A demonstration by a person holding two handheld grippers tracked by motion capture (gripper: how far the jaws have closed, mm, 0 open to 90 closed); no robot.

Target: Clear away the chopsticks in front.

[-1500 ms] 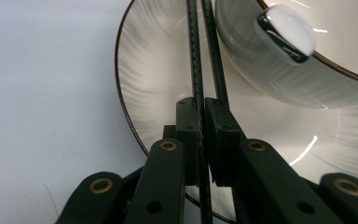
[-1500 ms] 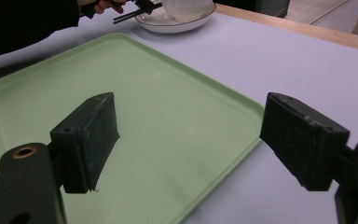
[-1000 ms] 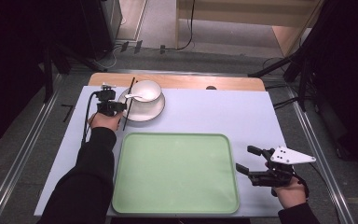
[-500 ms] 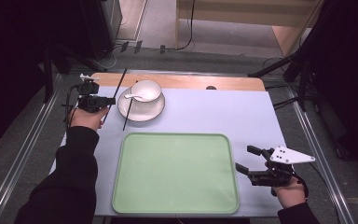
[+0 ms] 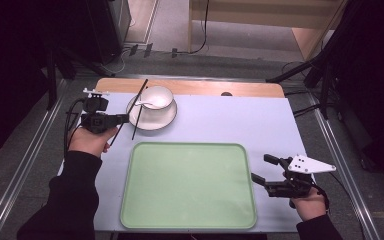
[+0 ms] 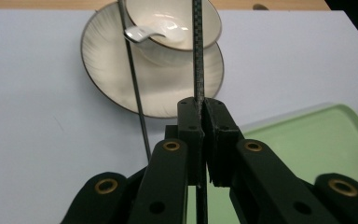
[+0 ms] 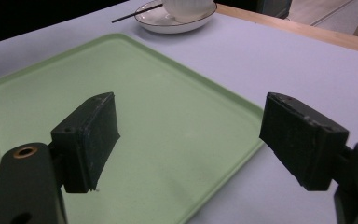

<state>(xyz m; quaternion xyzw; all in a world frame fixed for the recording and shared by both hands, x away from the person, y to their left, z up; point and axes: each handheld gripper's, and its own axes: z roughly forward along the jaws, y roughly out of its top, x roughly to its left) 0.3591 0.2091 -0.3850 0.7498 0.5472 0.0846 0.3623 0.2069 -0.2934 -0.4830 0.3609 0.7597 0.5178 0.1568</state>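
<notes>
- Your left hand-held gripper (image 5: 125,119) sat just beside the plate (image 5: 166,120), on its left, jaws pressed together on a thin black chopstick (image 6: 196,56).
- That chopstick ran from the pads out over the plate and across the bowl (image 5: 160,95) standing on it, with a short tail poking out behind the pads.
- The pinch looked small and close to one end, so the long free part could swing. I judged a slow, level carry safer than a quick one.
- A second chopstick (image 6: 133,70) crossed the plate's rim next to the white spoon (image 6: 144,33) and passed under your gripper. I could not tell whether it rested on the plate or was caught along with the first.
- You would have done well to check that before moving off; a half-caught stick would likely drop or drag the spoon.
- Lifting clear of the bowl's rim first seemed wise, since the held stick's tip hung over it.
- The green tray (image 5: 190,185) lay just in front of the plate on the table (image 5: 230,120), bare, a likely place to set the stick down flat.
- Your right hand-held gripper (image 5: 261,167) waited well apart from the plate, past the tray's far corner, jaws wide and holding nothing.
</notes>
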